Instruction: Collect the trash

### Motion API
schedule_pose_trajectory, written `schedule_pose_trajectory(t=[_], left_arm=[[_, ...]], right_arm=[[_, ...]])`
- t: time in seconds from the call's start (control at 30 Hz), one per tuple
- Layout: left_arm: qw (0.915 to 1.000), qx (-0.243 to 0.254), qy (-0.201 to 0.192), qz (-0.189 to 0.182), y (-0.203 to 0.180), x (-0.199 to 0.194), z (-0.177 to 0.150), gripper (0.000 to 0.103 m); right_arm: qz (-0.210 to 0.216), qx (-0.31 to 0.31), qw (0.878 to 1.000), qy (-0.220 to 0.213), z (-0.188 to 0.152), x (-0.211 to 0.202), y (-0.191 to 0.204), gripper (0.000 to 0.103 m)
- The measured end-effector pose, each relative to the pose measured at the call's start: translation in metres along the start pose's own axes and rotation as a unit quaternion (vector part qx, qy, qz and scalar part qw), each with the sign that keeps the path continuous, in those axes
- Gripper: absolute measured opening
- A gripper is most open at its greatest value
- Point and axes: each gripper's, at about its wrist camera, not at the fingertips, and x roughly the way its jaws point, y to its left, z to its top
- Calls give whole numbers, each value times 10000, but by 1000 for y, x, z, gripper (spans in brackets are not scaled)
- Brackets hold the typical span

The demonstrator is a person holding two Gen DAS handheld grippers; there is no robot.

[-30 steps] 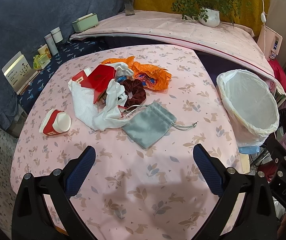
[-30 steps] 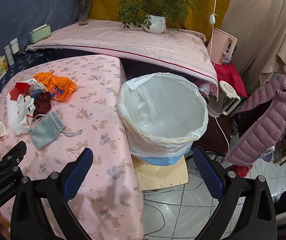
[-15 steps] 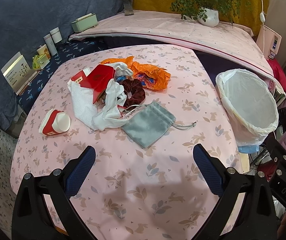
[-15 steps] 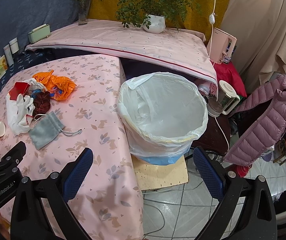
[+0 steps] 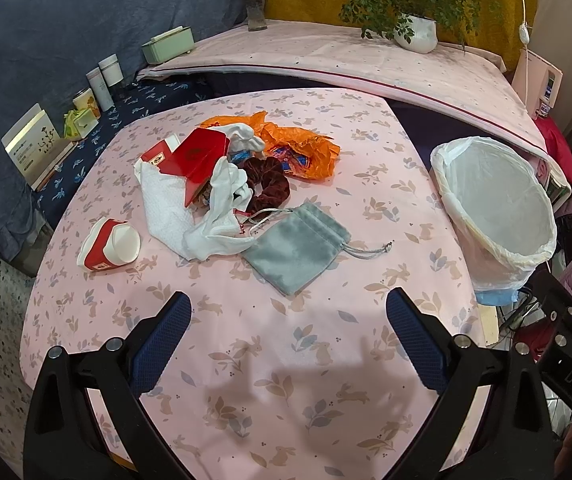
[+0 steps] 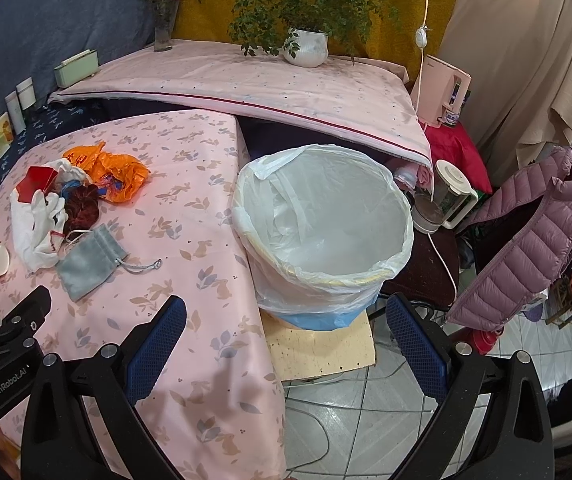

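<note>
A: Since a second ago, anything changing?

B: Barely. Both views are holding almost steady; the trash pile point(image 5: 242, 176) is lying where it was on the table point(image 5: 365, 148). No pick is starting yet.

A: Tongs?

B: Left gripper point(image 5: 286, 334) is standing wide and empty, hovering short of the pouch point(image 5: 295, 252). Right gripper point(image 6: 286, 336) is also wide and empty, pointing at the bin point(image 6: 325, 224), which is sitting empty just beside the table edge.

A: Writing?

B: "GenRobot.AI" is showing on the left tool in the right view, "DAS" on the right tool in the left view. The cup point(image 5: 110, 245) and red box point(image 5: 198, 160) are carrying print too small to read.
</note>
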Motion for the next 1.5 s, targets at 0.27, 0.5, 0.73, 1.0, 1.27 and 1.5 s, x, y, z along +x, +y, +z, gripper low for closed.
schedule_pose_trajectory(t=[0.27,0.5,0.73,1.0,1.27,1.5], left_arm=[[10000,0,3,-3,0,0,-1,94],[10000,6,11,-8,-4,4,-1,94],[10000,-10,16,-6,-4,6,-3,94],[10000,3,14,-9,-4,5,-1,94],[10000,-9,21,-8,-4,5,-2,94],[10000,0,24,-17,-4,5,-1,94]], right_arm=[[-13,12,10000,-4,0,0,-1,96],[-30,26,10000,-14,1,-2,-2,96],[-35,33,10000,-23,2,-3,-1,96],[-40,23,10000,-23,1,-2,-1,96],[-43,22,10000,-24,1,-2,-1,96],[-46,24,10000,-25,1,-3,-2,96]])
